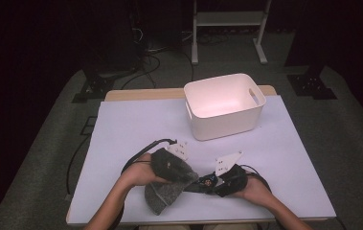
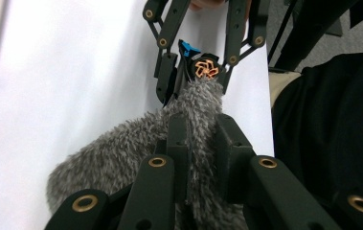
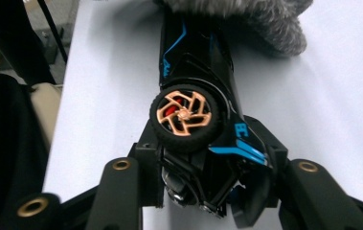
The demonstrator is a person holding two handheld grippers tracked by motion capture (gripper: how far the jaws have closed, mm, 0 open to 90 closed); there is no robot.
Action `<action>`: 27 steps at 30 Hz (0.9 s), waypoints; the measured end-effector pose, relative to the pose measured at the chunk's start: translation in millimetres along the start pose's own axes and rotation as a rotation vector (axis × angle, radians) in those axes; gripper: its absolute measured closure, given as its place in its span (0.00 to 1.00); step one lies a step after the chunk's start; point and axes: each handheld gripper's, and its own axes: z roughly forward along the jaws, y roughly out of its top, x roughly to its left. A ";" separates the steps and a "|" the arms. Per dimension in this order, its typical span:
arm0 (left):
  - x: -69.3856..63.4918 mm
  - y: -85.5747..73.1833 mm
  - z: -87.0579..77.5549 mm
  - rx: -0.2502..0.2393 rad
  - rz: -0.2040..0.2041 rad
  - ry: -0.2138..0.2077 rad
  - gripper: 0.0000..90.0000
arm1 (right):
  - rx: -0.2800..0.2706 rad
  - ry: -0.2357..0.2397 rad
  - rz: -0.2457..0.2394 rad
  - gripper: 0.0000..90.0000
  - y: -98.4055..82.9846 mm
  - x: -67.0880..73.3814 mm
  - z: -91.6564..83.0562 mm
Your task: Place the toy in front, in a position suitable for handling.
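Both pairs of fingers are clamped on something: from above, the left gripper [image 1: 185, 178] pinches a grey fuzzy pouch [image 1: 165, 194] near the front edge of the white table [image 1: 121, 129], while the right gripper [image 1: 207, 182] grips a black toy car [image 1: 203, 183] whose far end points into the pouch. A white bin [image 1: 223, 105] stands well apart at the back of the table, with nothing visible inside it from this angle.

Looking along the left gripper [image 2: 202, 139], its jaws stand nearly together with a fold of the fuzzy pouch [image 2: 136, 148] pressed between the pads. Beyond the fur, the car's copper-spoked wheel [image 2: 206, 68] sits right at the pouch's mouth, framed by the other gripper's black jaws.

Along the right gripper [image 3: 207, 165], the jaws stand partly apart and squeeze the car's body [image 3: 196, 52] from both sides, just behind the wheel [image 3: 185, 115]. The car's nose disappears under the grey fur [image 3: 260, 21] at the top of the picture.

My reading is that the car is being drawn out of, or slid into, the pouch; I cannot tell which. Either way it is midway, and the two are not yet apart or fully joined.
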 end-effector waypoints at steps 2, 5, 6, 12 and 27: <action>-0.1 -0.4 2.9 0.010 0.008 0.002 0.87 | 0.003 0.004 0.004 0.55 -1.2 0.7 -2.7; -2.3 -1.2 2.5 0.003 0.008 0.008 0.85 | 0.004 -0.008 0.023 0.53 -8.5 3.3 -9.8; -2.5 -1.0 2.1 0.006 0.013 0.008 0.85 | -0.003 -0.009 0.032 0.53 -12.2 3.5 -12.4; -2.8 5.6 6.8 0.016 0.021 0.004 0.81 | -0.051 -0.010 0.079 0.53 -19.0 1.9 -17.7; -4.6 31.4 21.9 0.044 0.062 0.025 0.92 | -0.057 -0.034 0.061 0.62 -15.9 4.0 -11.3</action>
